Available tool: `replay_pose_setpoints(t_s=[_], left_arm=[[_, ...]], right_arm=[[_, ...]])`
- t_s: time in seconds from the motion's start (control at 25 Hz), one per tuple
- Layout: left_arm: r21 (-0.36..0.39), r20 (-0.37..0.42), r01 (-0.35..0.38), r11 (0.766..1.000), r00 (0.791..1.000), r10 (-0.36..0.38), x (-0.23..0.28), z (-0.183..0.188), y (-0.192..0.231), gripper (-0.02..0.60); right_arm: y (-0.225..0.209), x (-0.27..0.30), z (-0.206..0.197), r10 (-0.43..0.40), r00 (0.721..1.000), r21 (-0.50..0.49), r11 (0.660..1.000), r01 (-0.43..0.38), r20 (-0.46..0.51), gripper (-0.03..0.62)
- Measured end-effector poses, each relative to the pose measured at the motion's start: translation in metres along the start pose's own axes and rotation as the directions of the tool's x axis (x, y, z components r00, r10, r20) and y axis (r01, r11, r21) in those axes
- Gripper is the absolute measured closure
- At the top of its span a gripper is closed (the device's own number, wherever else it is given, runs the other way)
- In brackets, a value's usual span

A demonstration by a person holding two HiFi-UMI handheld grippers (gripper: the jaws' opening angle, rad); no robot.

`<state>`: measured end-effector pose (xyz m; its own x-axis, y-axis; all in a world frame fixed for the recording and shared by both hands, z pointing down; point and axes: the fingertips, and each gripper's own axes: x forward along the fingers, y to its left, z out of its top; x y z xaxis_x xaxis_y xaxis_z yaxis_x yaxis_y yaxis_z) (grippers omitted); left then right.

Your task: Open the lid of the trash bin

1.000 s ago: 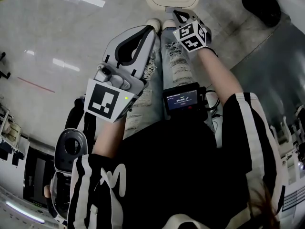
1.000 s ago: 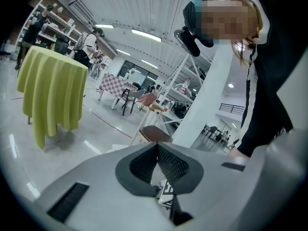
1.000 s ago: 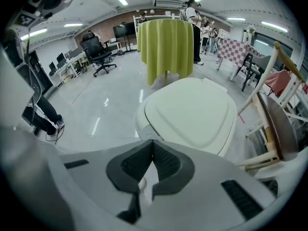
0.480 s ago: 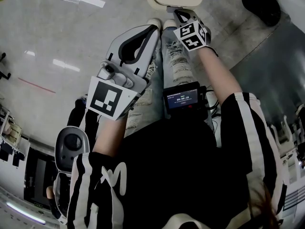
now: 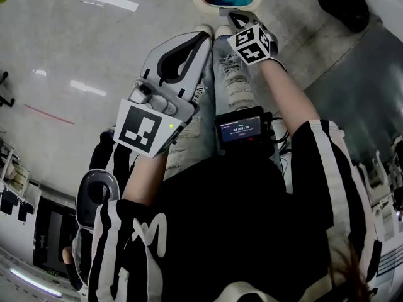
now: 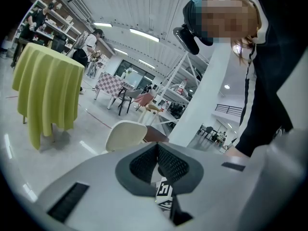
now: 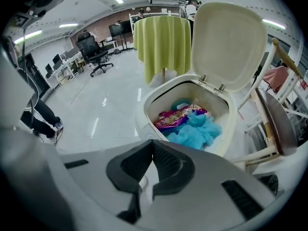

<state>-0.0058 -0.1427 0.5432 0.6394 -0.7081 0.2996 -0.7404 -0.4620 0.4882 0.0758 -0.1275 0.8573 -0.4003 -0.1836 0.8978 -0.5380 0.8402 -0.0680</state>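
Right tool (image 7: 153, 143), jaws closed tip to tip and gripping nothing, is held low at the near edge of the trash bin (image 7: 144, 110). Whether its tip touches the rim cannot be told. In the head view the right tool (image 5: 228, 16) lies just near of the trash bin (image 5: 208, 5), which stands on the floor (image 5: 75, 43) at the far centre, in front of the person's feet.

The lid (image 7: 231, 42) stands raised on its hinges at the far side of the rim, tilted slightly back. The mouth is fully exposed, showing crumpled blue material (image 7: 197, 131) and a purple wrapper (image 7: 173, 119) inside.

Left tool (image 6: 157, 146) is also closed and empty. In the head view the left tool (image 5: 204, 36) is held to the left of the right one, nearer the person and apart from the bin. Through the gap under its jaws, its own view shows only the right tool's marker cube.

Far left of the bin hangs a yellow cloth (image 7: 162, 42) over a round stand. To the right is a wooden chair (image 7: 272, 124).

Judged from the raised lid, the opening step appears complete. The next move calls for drawing the right tool back towards the person, clear of the rim, without jarring the bin so that the lid falls.
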Motion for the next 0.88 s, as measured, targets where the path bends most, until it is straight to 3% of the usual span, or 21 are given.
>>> replay_pose_setpoints(t_s=[0.4,0.88], left_arm=[[0.005,0.000,0.003,1.000,1.000,-0.003,-0.0008,0.0019,-0.0004,0.574],[0.018,0.009,0.009,1.000,1.000,-0.009,-0.0023,0.0056,-0.0055,0.574]], right_arm=[[-0.0014,0.0003,0.0033,0.043,0.998,0.044,0.998,-0.041,-0.049,0.590],[-0.0024,-0.0046,0.0060,0.008,0.999,0.005,1.000,-0.007,-0.048,0.589]])
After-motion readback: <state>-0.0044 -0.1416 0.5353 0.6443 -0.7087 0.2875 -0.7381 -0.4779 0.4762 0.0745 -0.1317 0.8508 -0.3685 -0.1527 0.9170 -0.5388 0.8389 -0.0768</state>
